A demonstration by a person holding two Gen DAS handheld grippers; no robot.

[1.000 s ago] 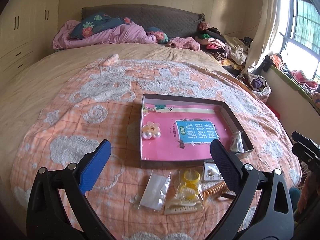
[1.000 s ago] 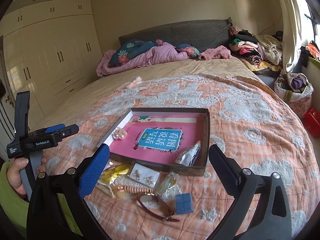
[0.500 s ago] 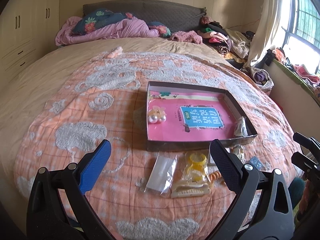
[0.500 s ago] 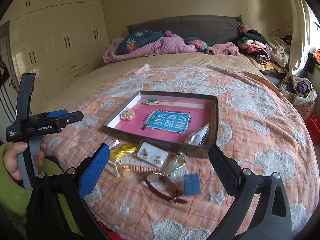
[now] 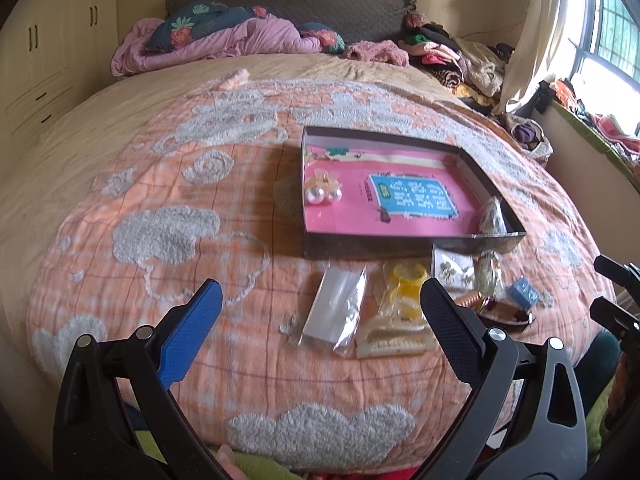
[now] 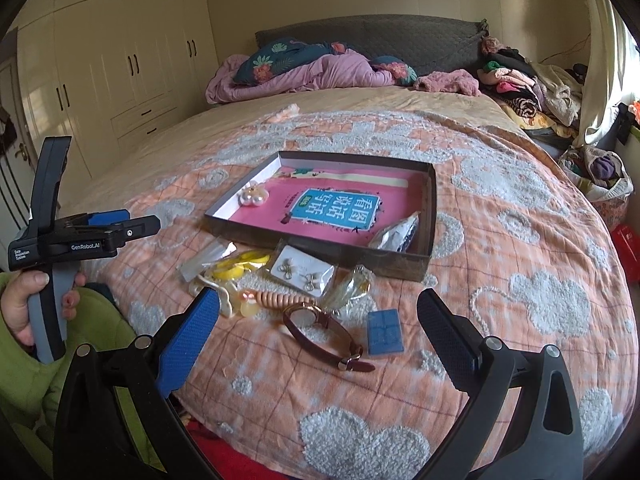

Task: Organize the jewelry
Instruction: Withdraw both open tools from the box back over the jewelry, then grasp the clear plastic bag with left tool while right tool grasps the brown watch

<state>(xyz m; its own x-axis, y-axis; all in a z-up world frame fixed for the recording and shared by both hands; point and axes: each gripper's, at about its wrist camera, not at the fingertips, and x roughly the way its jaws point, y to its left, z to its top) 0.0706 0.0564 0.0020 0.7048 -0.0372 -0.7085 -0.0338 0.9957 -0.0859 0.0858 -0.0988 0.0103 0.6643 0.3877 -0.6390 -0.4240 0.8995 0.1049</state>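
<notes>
A shallow dark box [image 5: 384, 249] with a pink book cover as its floor lies on the bedspread. A pearl hair clip [image 5: 323, 194] and a small bag [image 5: 494, 216] lie inside. In front of it are a clear bag [image 5: 336, 308], yellow pieces [image 5: 404, 284], a cream hair claw [image 5: 394, 344], an earring card [image 6: 302, 270], a spiral hair tie [image 6: 272, 298], a brown-strap watch [image 6: 320, 328] and a blue case [image 6: 384, 332]. My left gripper [image 5: 318, 300] hangs open short of them. My right gripper [image 6: 318, 304] is open over the watch, holding nothing.
The peach patterned bedspread [image 5: 168, 240] covers a round bed, with a purple duvet [image 5: 224, 40] and a clothes pile [image 6: 520, 80] at the far side. Wardrobes [image 6: 120, 60] stand to the left. A hand [image 6: 24, 300] in a green sleeve holds the left gripper's handle.
Both grippers have drawn back toward the near edge of the bed, so the box and loose items sit farther off. Both stay open and nothing on the bed has moved.
</notes>
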